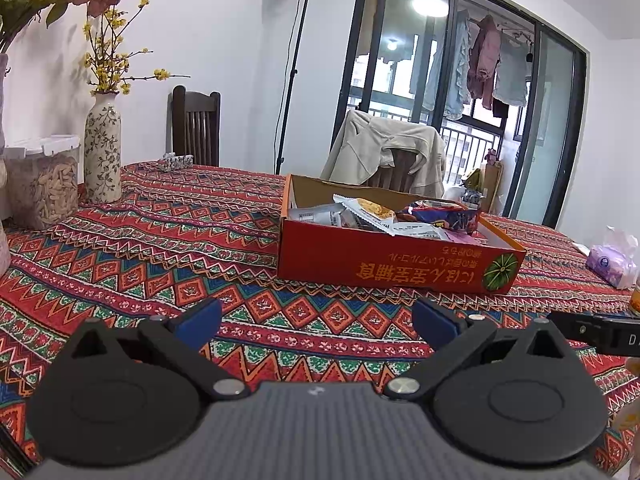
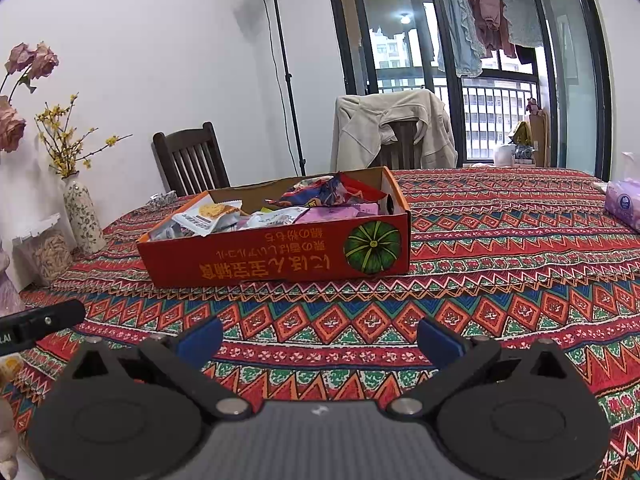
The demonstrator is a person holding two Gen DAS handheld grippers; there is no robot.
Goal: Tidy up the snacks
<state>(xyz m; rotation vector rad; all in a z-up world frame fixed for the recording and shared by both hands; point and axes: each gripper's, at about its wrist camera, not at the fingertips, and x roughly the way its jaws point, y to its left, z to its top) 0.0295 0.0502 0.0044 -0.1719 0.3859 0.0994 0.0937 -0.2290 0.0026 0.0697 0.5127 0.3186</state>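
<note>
White walls [image 1: 224, 40], balcony doors [image 1: 460, 80]

Both views are taken low over the worktop [image 1: 160, 240], along open jaws, facing the windows. The box [image 1: 400, 258] is seen near from the left in one, from the right in the other [image 2: 276, 256]; box, chairs and lamp are shared.

Snack packets [image 2: 280, 208] lie in the box [image 2: 280, 256] on the tabletop [image 2: 500, 280]; chairs [image 2: 192, 160] stand behind it, vase [image 2: 82, 216] left.

Tongs [image 1: 316, 320] spread wide, empty — snack-filled red box [image 1: 400, 268] beyond.
</note>
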